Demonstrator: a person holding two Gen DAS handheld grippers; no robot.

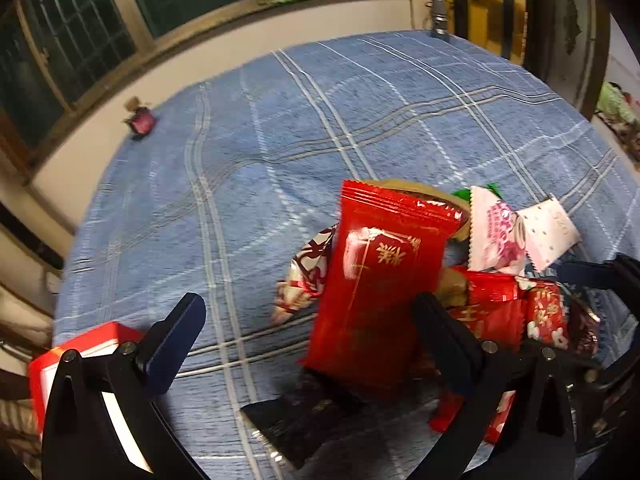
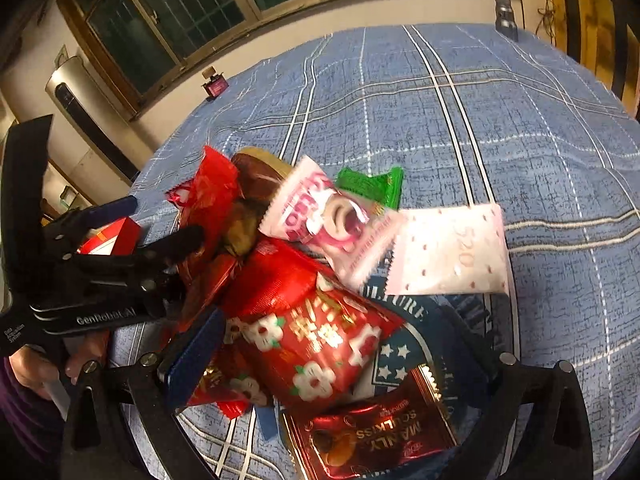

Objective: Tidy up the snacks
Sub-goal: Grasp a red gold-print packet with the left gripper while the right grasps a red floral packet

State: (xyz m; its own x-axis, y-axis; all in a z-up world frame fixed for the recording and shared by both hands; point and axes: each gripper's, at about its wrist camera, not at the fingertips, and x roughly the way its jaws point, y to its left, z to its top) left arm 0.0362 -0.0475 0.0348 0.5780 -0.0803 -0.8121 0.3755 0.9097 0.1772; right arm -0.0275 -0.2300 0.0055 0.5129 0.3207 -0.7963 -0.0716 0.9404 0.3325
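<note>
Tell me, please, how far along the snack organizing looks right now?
Done: nothing looks sorted; the red cardboard box shows no snacks inside. In hand: the left gripper, jaws wide apart, has its right jaw against a large red foil packet, not clamped. Left: the heap, including the pink-and-white candy wrapper and dark red chocolate packet, on the blue plaid cloth.

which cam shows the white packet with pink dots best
The right wrist view: the white packet with pink dots lies unobstructed near centre, faint print visible. The left wrist view shows it smaller, near the right edge.
</note>
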